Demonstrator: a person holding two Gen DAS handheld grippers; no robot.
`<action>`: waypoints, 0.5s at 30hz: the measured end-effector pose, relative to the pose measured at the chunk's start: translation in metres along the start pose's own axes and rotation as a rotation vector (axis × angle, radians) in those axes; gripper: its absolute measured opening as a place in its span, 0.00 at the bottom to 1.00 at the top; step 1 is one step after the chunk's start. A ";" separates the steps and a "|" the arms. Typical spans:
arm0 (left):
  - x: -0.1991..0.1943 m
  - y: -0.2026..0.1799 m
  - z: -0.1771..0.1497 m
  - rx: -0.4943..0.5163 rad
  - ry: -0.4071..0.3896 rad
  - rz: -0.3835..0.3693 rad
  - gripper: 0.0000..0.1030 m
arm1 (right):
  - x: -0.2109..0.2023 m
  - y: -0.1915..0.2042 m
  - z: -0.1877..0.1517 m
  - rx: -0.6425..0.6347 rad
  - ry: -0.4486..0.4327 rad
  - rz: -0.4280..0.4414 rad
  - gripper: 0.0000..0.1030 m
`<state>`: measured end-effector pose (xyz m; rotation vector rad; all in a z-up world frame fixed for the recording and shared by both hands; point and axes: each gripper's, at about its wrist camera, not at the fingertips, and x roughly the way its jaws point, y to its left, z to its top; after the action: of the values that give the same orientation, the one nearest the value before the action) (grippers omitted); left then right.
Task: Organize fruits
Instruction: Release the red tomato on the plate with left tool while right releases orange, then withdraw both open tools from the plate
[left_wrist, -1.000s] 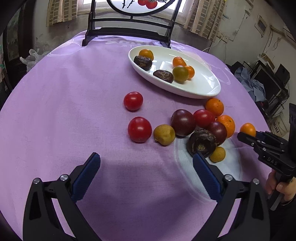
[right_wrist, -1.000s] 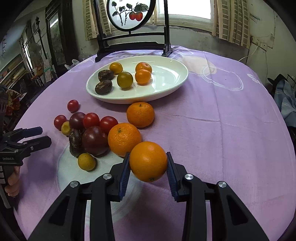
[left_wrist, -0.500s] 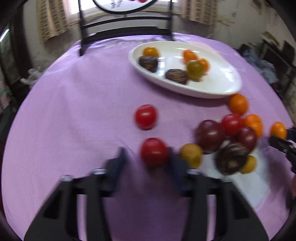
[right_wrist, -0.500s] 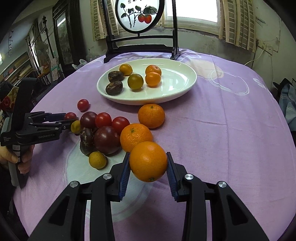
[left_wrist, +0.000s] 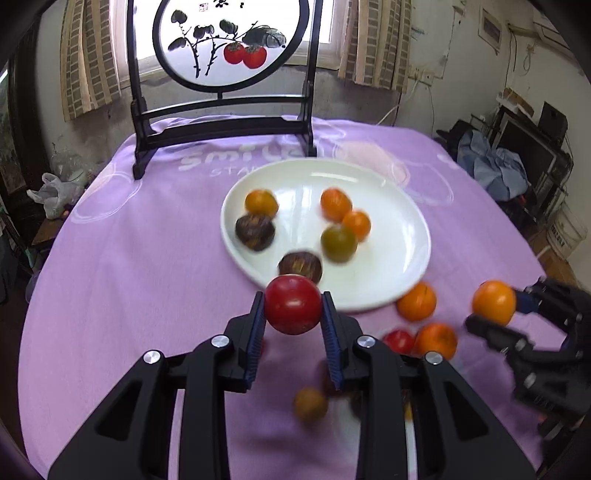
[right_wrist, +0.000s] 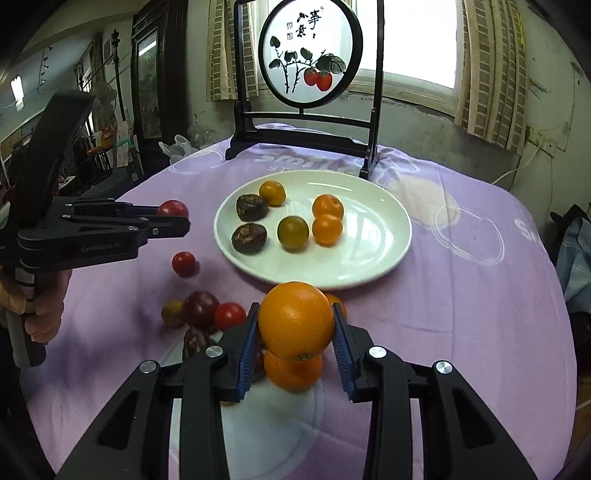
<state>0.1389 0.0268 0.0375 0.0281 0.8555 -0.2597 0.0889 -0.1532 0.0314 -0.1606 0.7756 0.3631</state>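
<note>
My left gripper (left_wrist: 293, 314) is shut on a red tomato (left_wrist: 293, 304) and holds it above the cloth, just short of the white plate (left_wrist: 399, 236). It also shows in the right wrist view (right_wrist: 173, 218) with the tomato (right_wrist: 172, 208). My right gripper (right_wrist: 295, 332) is shut on an orange (right_wrist: 295, 320), lifted above the fruit pile; it shows in the left wrist view (left_wrist: 493, 312) at the right. The plate (right_wrist: 373, 254) holds several small fruits, orange, green and dark brown.
Loose fruit lies on the purple cloth (right_wrist: 461, 295): a red tomato (right_wrist: 183, 263), a dark plum (right_wrist: 199, 304), another tomato (right_wrist: 229, 315), oranges (left_wrist: 416, 301). A black-framed round painted screen (right_wrist: 309, 59) stands behind the plate. The table edge drops off on the right.
My left gripper closed on the red tomato, lifted it and moved toward the plate. My right gripper rose with the orange and moved toward the plate.
</note>
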 end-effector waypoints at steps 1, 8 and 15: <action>0.007 -0.001 0.008 -0.015 0.002 -0.005 0.28 | 0.008 0.000 0.007 -0.008 -0.002 -0.013 0.36; 0.067 -0.010 0.043 -0.081 0.064 0.015 0.29 | 0.063 -0.014 0.035 0.057 0.046 -0.055 0.37; 0.066 0.003 0.041 -0.187 0.033 -0.004 0.69 | 0.071 -0.031 0.034 0.161 0.057 -0.034 0.55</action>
<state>0.2117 0.0101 0.0149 -0.1440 0.9098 -0.1827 0.1697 -0.1545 0.0053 -0.0333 0.8538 0.2637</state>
